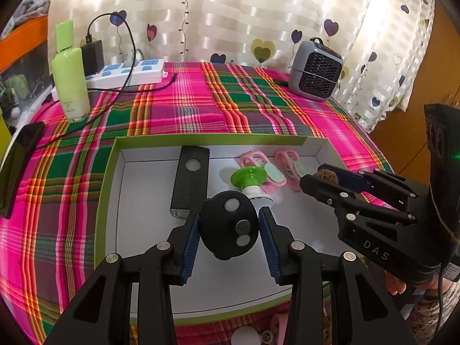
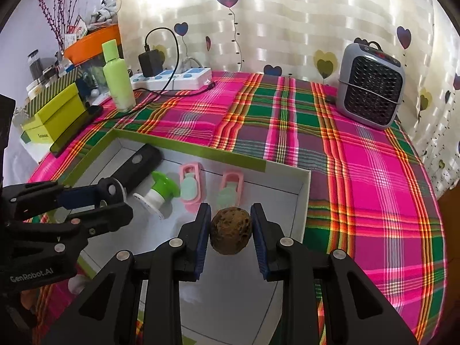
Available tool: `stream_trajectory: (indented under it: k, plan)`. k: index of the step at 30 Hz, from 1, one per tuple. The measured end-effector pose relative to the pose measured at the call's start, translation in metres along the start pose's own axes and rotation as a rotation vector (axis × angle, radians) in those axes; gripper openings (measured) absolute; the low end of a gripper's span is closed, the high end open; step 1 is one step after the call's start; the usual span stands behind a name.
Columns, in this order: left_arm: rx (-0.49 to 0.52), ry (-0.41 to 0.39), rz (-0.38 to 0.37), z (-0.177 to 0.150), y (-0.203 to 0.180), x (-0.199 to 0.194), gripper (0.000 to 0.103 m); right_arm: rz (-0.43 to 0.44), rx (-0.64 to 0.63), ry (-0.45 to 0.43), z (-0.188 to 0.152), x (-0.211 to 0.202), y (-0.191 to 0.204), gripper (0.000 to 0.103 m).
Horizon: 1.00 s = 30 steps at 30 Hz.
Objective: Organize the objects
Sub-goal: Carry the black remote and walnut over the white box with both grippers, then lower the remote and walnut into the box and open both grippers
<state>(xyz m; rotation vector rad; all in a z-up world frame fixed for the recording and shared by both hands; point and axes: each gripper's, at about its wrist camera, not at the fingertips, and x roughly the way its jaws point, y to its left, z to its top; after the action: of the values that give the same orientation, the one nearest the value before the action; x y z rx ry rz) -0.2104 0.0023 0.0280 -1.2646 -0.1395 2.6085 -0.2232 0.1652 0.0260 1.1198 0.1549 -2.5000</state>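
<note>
A shallow white box with a green rim lies on the plaid cloth. My left gripper hangs over its near-left part, shut on a black round device with pale buttons. My right gripper hovers over the box's right side, shut on a rough brown ball. Inside the box lie a black rectangular device, a green-and-white knob and two pink clips.
A green bottle, a white power strip with a black charger and a grey heater stand at the back. A dark flat slab leans at the left edge. Green boxes sit beyond it. Small pale items lie before the box.
</note>
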Motion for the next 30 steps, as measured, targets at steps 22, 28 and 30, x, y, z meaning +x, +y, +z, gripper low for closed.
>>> stream_trajectory:
  k: [22,28,30]
  plan:
    - [-0.009,0.025,0.011,-0.0028,0.0012,0.0088,0.039,-0.009,-0.031,0.017,-0.0053,0.009,0.0054,0.03]
    - [-0.014,0.018,0.016,-0.002,0.0016,0.0063,0.039,-0.029,-0.036,0.008,-0.0047,0.0081,0.0077,0.03]
    - [-0.015,0.017,0.018,-0.0019,0.0017,0.0057,0.039,-0.029,-0.032,0.003,-0.0046,0.0068,0.0076,0.031]
